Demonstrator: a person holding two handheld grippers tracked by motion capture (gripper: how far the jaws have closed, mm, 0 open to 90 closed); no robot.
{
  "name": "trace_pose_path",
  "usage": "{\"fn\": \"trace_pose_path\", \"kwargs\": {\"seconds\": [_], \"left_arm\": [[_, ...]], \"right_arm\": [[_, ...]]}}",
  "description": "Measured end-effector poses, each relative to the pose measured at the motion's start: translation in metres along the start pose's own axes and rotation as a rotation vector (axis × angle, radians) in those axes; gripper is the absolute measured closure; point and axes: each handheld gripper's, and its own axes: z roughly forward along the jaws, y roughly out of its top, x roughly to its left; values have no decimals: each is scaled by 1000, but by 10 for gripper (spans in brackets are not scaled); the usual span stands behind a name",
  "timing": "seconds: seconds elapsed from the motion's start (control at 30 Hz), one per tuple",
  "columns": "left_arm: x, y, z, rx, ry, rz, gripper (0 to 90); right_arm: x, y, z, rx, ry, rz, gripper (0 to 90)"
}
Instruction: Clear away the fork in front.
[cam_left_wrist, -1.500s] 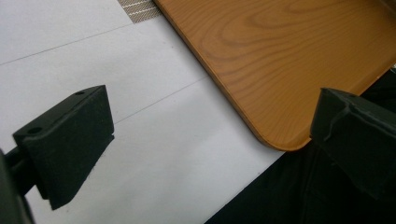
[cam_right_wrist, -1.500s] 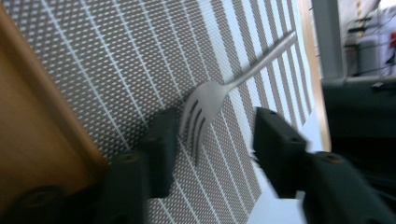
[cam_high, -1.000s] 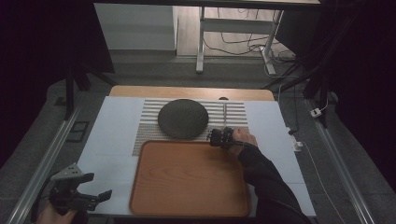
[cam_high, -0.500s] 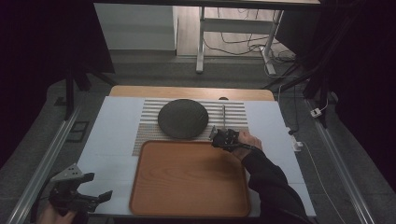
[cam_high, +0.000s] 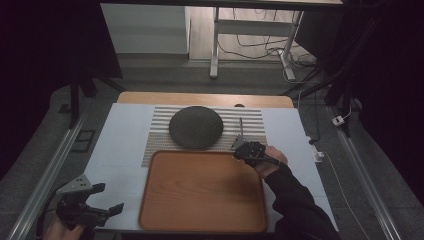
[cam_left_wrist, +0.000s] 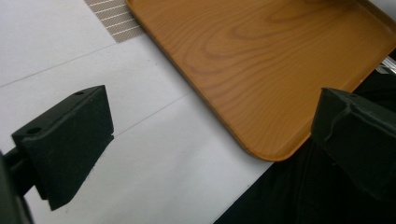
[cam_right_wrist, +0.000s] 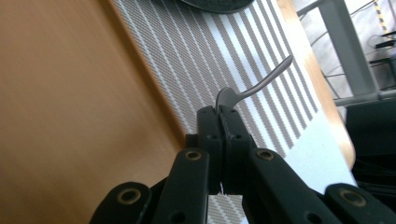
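On white table (cam_high: 120, 140): striped mat (cam_high: 250, 122), wooden tray (cam_high: 200, 190).

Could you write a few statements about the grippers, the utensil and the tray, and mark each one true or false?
1. The right gripper is shut on the metal utensil. True.
2. The dark plate sits on the wooden tray. False: it rests on the striped mat, beyond the tray.
3. The left gripper has its fingers spread, holding nothing. True.
4. The tray carries a cup. False: its surface is bare.
5. The left gripper hovers over the plate. False: it is near the table's front left corner.
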Motion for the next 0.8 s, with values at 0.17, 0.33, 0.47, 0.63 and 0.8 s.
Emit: {"fn": "trace_pose_path", "kwargs": {"seconds": [0.17, 0.33, 0.47, 0.63, 0.8], "left_arm": [[-1, 3, 2, -13, -19, 6, 0], [-1, 7, 7, -13, -41, 21, 0], [-2, 11, 13, -15, -68, 50, 0], [-5, 17, 23, -17, -110, 86, 0], [-5, 24, 32, -21, -150, 88, 0]], "right_arm": [[1, -4, -13, -41, 32, 45, 890], [1, -10, -27, -95, 82, 122, 889], [1, -15, -37, -132, 123, 165, 889], [2, -22, -49, -175, 170, 211, 889], [3, -30, -61, -217, 216, 257, 889]]}}
